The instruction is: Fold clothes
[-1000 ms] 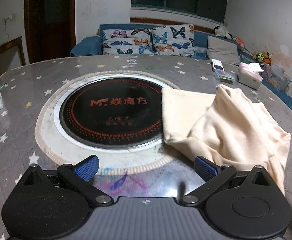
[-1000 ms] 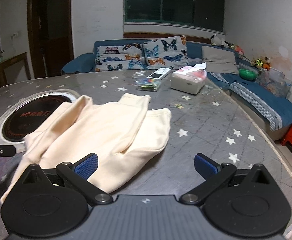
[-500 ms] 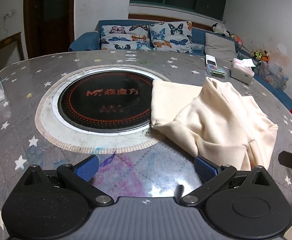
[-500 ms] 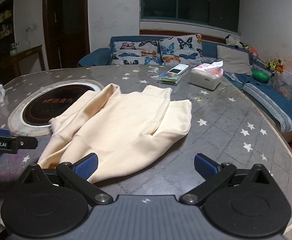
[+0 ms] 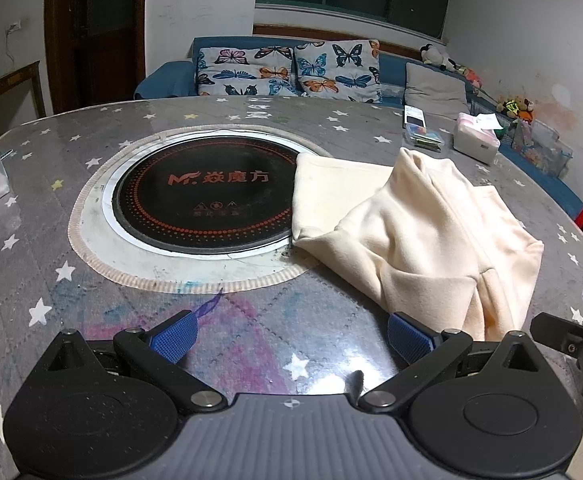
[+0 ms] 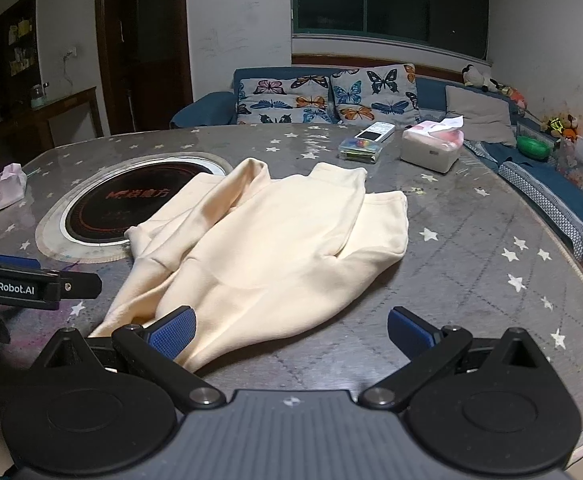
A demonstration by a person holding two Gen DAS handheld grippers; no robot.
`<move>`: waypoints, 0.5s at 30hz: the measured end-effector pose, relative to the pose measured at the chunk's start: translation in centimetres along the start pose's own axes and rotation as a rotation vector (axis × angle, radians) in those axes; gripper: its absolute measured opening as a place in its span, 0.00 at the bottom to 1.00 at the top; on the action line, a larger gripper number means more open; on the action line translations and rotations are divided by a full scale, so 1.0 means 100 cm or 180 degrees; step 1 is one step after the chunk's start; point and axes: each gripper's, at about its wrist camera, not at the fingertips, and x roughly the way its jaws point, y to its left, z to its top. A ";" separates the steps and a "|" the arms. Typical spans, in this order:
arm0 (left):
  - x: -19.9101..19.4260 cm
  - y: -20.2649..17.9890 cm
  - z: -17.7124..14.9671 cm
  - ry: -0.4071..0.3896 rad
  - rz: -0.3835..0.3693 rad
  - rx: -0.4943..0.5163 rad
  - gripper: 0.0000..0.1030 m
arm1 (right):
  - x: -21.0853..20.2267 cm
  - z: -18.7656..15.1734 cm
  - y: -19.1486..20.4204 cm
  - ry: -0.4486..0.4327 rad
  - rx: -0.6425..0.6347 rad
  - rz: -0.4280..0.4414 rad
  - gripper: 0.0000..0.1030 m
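Note:
A cream garment (image 5: 419,224) lies loosely bunched on the round star-patterned table (image 5: 51,208), right of the black induction plate (image 5: 207,192). It also shows in the right wrist view (image 6: 267,248), spread toward the table's near edge. My left gripper (image 5: 289,338) is open and empty, above the near table edge, left of the garment's near corner. My right gripper (image 6: 291,332) is open and empty, its left fingertip just over the garment's near hem. The left gripper also shows in the right wrist view (image 6: 35,280), at the left.
A white tissue box (image 6: 431,148), a remote (image 6: 373,133) and a small clear box (image 6: 361,150) sit at the table's far right. A pink-white pack (image 6: 7,186) lies at the far left. A blue sofa (image 6: 219,104) with butterfly cushions stands behind.
Both grippers have pulled back toward the near edge of the table and away from the garment. The garment lies still, released. Both stay open.

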 end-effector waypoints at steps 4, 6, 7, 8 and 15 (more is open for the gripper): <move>-0.001 0.000 0.000 -0.0002 -0.0009 0.0001 1.00 | 0.001 0.001 0.002 -0.0002 0.0004 0.0008 1.00; -0.001 -0.001 0.000 0.0001 -0.0010 0.0004 1.00 | 0.001 0.001 0.003 0.0003 -0.0001 0.0010 1.00; -0.001 -0.001 0.001 0.0001 -0.0011 0.0006 1.00 | 0.002 0.001 0.003 0.0003 -0.0001 0.0010 1.00; -0.001 -0.002 0.001 0.0001 -0.0012 0.0009 1.00 | 0.002 0.001 0.003 0.0003 -0.0001 0.0011 1.00; -0.002 -0.005 0.002 -0.0011 -0.0023 0.0023 1.00 | 0.001 0.002 0.003 -0.0009 0.0002 0.0002 1.00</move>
